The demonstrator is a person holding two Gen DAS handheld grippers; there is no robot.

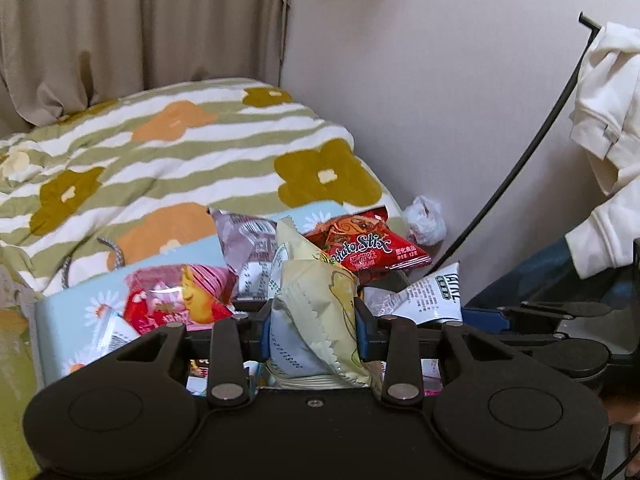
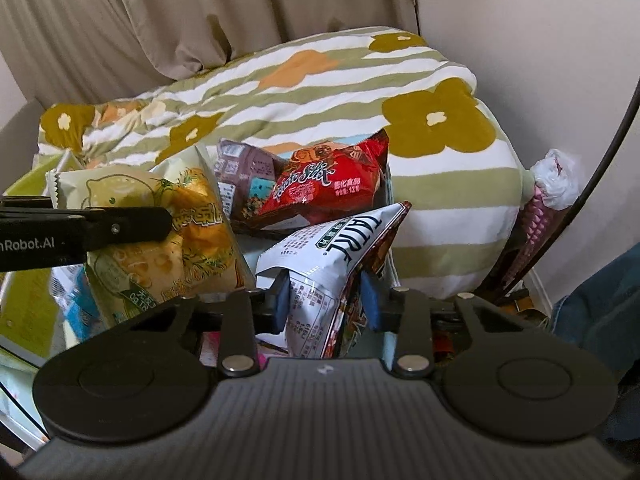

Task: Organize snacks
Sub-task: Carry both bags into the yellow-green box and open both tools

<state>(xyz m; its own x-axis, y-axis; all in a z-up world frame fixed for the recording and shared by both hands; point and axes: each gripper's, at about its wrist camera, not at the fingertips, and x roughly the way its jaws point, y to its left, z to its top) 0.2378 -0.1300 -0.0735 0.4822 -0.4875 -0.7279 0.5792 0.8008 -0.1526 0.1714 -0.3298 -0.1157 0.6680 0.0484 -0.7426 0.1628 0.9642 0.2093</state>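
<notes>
My left gripper (image 1: pixel 314 322) is shut on a pale yellow snack packet (image 1: pixel 320 312), held upright over a pile of snacks. The same packet (image 2: pixel 160 236) shows at the left of the right wrist view, with the left gripper's arm (image 2: pixel 80 232) across it. My right gripper (image 2: pixel 326 300) is shut on a white packet with black lettering (image 2: pixel 320 264), which also shows in the left wrist view (image 1: pixel 424 300). A red Potato Stix bag (image 1: pixel 368 248) (image 2: pixel 324 184) and a purple packet (image 1: pixel 248 240) (image 2: pixel 240 172) lie behind. A pink and red packet (image 1: pixel 180 296) lies left.
The snacks lie in a light blue daisy-print container (image 1: pixel 72 308). Behind it is a green-striped flowered quilt (image 1: pixel 180 152) (image 2: pixel 360 92), then a beige curtain (image 1: pixel 140 20). A crumpled plastic bag (image 1: pixel 426 220) sits by the wall. A white garment (image 1: pixel 608 140) hangs at right.
</notes>
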